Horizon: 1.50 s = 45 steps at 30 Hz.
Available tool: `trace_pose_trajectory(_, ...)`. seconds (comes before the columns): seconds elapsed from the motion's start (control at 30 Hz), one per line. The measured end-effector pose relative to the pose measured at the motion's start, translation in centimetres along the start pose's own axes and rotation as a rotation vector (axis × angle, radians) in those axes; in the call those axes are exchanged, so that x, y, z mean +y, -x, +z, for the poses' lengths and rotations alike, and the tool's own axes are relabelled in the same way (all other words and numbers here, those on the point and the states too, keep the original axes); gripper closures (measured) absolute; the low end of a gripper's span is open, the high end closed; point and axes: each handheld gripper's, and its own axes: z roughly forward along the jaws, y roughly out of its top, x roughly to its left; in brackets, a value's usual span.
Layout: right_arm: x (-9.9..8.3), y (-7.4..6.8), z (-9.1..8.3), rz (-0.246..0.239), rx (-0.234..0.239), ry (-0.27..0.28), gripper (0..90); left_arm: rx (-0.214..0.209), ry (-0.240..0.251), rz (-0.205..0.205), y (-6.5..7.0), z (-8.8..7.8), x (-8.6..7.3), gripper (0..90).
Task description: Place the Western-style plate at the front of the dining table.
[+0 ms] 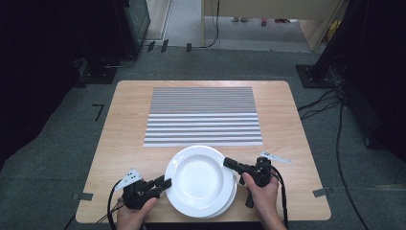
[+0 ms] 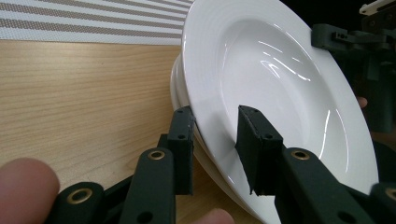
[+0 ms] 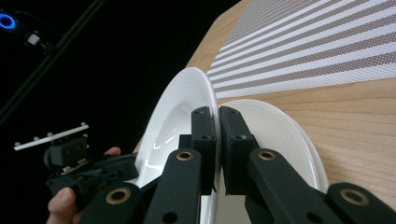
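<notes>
now both grippers, left gripper (image 1: 164,183) and right gripper (image 1: 228,162), pinch the top plate (image 1: 198,176) at the table's (image 1: 129,124) near edge. next we lift it evenly off the stack.

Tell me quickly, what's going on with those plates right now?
Left gripper and right gripper both clamped on top plate rim, opposite sides. Plate below on table. Striped mat beyond, nothing blocking.

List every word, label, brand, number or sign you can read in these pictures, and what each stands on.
None: no readable text.
The top plate, placemat and table are bare of print.
The left gripper and right gripper, both clamped on that plate's rim, carry no legible marking.
</notes>
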Motion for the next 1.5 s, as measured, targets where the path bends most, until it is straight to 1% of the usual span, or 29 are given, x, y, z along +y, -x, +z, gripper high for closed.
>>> trace_pose_trajectory(0.1, -0.1, 0.0, 0.1, 0.004, 0.008, 0.01, 87.2, -0.005, -0.001, -0.005, -0.1, 0.0, 0.0, 68.1)
trace_pose_trajectory(0.23, -0.1, -0.1, 0.1, 0.002, 0.006, 0.016, 87.3, -0.01, -0.005, -0.01, -0.2, 0.0, 0.0, 67.9)
trace_pose_trajectory(0.33, -0.1, -0.1, 0.1, 0.016, 0.011, 0.017, 87.8, -0.017, -0.014, -0.012, -0.2, 0.1, -0.1, 67.6)
trace_pose_trajectory(0.43, -0.1, -0.2, 0.1, 0.035, 0.005, 0.022, 88.2, -0.016, -0.014, -0.008, -0.2, 0.1, -0.1, 67.4)
trace_pose_trajectory(0.5, -0.2, -0.1, 0.1, 0.05, -0.002, 0.029, 88.3, -0.018, -0.025, -0.005, -0.2, 0.2, -0.1, 67.2)
trace_pose_trajectory(0.73, -0.3, -0.2, 0.1, 0.049, -0.02, 0.045, 88.2, -0.027, -0.039, -0.008, -0.2, 0.3, -0.3, 65.8)
trace_pose_trajectory(0.9, -0.4, 0.2, 0.1, 0.077, -0.043, 0.051, 88.1, -0.04, -0.084, 0.008, 0.1, 0.4, -0.6, 62.3)
trace_pose_trajectory(1.03, -0.5, 0.3, 0.1, 0.089, -0.045, 0.056, 88.1, -0.073, -0.107, -0.022, 0.0, 0.4, -0.8, 60.8)
trace_pose_trajectory(1.07, -0.5, 0.3, 0.1, 0.091, -0.046, 0.058, 88.1, -0.084, -0.117, -0.024, 0.0, 0.4, -0.9, 60.2)
trace_pose_trajectory(1.1, -0.6, 0.3, 0.1, 0.093, -0.046, 0.059, 88.2, -0.084, -0.117, -0.024, 0.0, 0.4, -0.9, 59.0)
trace_pose_trajectory(1.13, -0.6, 0.3, 0.1, 0.097, -0.046, 0.061, 88.2, -0.09, -0.129, -0.026, 0.1, 0.5, -0.9, 56.2)
trace_pose_trajectory(1.2, -0.6, 0.4, 0.1, 0.102, -0.046, 0.062, 88.2, -0.088, -0.137, -0.015, 0.3, 0.4, -1.0, 56.0)
trace_pose_trajectory(1.23, -0.7, 0.4, 0.1, 0.108, -0.046, 0.064, 88.3, -0.08, -0.137, 0.002, 0.5, 0.3, -1.0, 56.1)
trace_pose_trajectory(1.27, -0.7, 0.4, 0.1, 0.11, -0.047, 0.065, 88.3, -0.073, -0.136, 0.009, 0.6, 0.3, -1.0, 56.5)
trace_pose_trajectory(1.37, -0.7, 0.4, 0.1, 0.112, -0.048, 0.066, 88.3, -0.068, -0.137, 0.013, 0.7, 0.3, -1.0, 56.5)
trace_pose_trajectory(1.5, -0.9, 0.5, 0.0, 0.136, -0.041, 0.074, 88.4, -0.066, -0.137, 0.022, 0.8, 0.3, -1.0, 56.6)
